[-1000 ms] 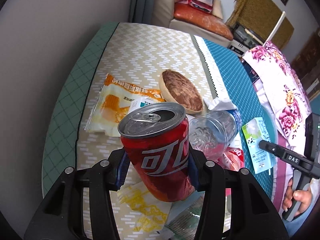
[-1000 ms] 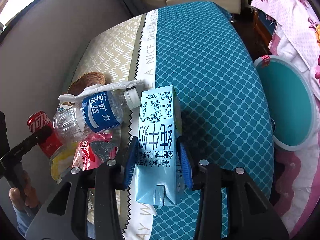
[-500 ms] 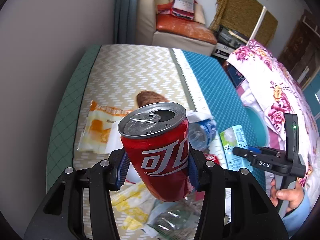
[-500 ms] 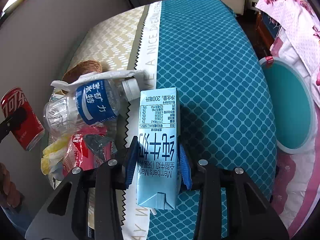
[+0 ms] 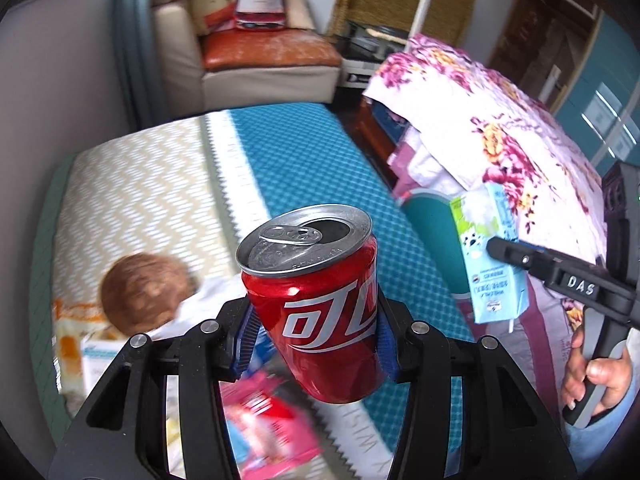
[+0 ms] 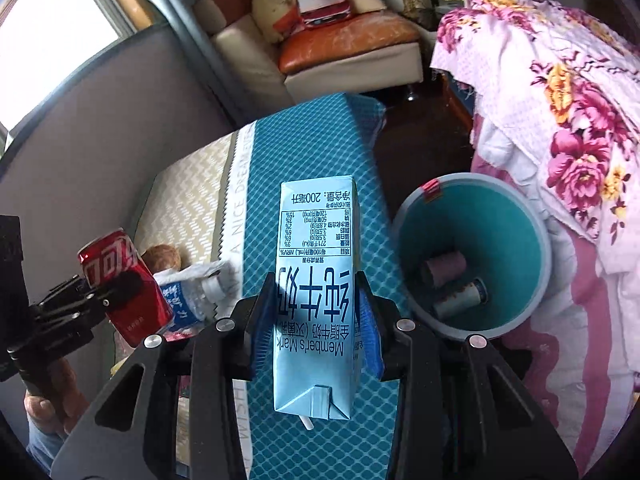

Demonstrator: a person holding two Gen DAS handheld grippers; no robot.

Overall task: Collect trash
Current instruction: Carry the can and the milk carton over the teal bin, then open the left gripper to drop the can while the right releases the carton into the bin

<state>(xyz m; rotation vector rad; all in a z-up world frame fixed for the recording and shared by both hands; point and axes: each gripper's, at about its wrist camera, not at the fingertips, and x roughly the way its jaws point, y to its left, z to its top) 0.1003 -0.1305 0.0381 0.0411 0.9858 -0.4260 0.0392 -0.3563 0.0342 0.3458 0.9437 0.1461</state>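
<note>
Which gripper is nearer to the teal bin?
Right. The right gripper holds the milk carton beside the teal bin; the left gripper, holding the can, is farther.

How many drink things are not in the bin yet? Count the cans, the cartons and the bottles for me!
Cans: 1, the red can
Cartons: 1, the milk carton
Bottles: 1, the water bottle
Total: 3

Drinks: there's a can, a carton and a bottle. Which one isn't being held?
The clear water bottle. It lies on the table, while the red can and blue milk carton are gripped.
</note>
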